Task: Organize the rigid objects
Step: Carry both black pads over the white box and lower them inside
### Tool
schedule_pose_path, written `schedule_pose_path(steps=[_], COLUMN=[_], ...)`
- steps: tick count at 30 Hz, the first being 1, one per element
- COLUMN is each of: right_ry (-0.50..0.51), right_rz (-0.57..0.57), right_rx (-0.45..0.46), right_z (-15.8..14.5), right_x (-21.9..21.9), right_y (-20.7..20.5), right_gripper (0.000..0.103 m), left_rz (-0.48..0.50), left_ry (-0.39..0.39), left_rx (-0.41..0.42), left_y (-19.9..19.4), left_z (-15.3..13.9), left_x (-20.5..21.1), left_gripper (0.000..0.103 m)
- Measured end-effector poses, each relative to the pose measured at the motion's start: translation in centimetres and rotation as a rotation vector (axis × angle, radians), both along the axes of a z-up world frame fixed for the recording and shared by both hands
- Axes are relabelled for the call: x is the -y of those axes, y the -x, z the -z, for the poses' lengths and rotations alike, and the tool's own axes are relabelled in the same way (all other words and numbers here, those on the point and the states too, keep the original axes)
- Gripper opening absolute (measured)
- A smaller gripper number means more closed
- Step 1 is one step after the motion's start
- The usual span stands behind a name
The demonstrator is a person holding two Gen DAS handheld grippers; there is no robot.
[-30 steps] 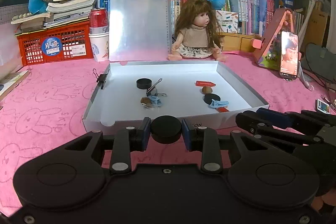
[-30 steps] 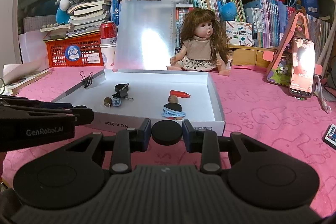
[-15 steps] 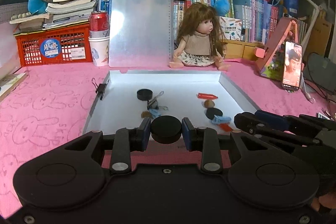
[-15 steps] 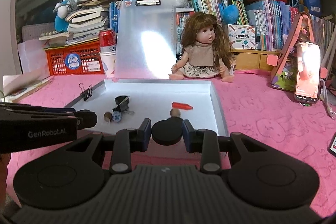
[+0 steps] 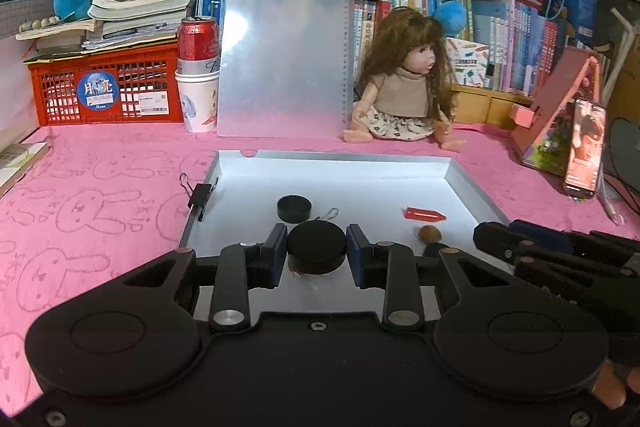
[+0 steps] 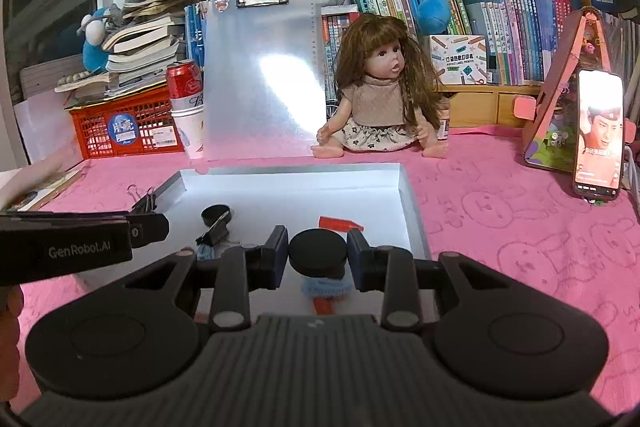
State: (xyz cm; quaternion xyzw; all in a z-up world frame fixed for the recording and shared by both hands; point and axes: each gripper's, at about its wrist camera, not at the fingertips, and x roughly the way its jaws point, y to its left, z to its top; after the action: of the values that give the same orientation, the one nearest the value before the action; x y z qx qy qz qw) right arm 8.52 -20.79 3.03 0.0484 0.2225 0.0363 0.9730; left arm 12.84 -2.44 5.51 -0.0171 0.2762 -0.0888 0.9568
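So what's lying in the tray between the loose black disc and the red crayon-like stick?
In the left wrist view, a small metal wire loop lies on the white tray floor between the loose black disc and the red stick; otherwise bare.

Left gripper (image 5: 317,251): lower centre of frame, jaws level, blue pads closed on a black disc (image 5: 317,247) on both sides. Right gripper (image 6: 318,254): same pose, pads pinching its own black disc (image 6: 318,253). Both pitched slightly down. In left wrist view the right gripper shows at right edge mid-height, fingertips of a hand at lower right corner. In right wrist view the left gripper's black body enters from left edge mid-height, a bit of hand below it.
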Motion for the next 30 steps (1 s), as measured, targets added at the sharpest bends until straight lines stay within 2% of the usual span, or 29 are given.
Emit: schedule_pose_path(steps=[5, 18, 23, 30], right_ry=[-0.01, -0.058, -0.046, -0.047], right_rz=[-0.001, 0.021, 0.023, 0.026], right_rx=[-0.039, -0.152, -0.18, -0.21], right_z=[-0.2, 0.0, 0.5, 1.2], right_x=[0.3, 1.8, 1.7, 1.7], right_y=[-2.5, -9.3, -11.2, -12.6], right_gripper=[0.037, 0.037, 0.037, 0.037], left_rz=[-0.007, -0.05, -0.067, -0.078], left_ry=[-0.011, 0.025, -0.02, -0.028], left_rx=[-0.018, -0.151, -0.156, -0.168], left_y=[-2.5, -9.6, -10.9, -11.9], left_z=[0.2, 1.6, 2.3, 3.1], left_x=[0.3, -0.3, 0.0, 0.0], left_gripper=[0.031, 0.03, 0.03, 0.031])
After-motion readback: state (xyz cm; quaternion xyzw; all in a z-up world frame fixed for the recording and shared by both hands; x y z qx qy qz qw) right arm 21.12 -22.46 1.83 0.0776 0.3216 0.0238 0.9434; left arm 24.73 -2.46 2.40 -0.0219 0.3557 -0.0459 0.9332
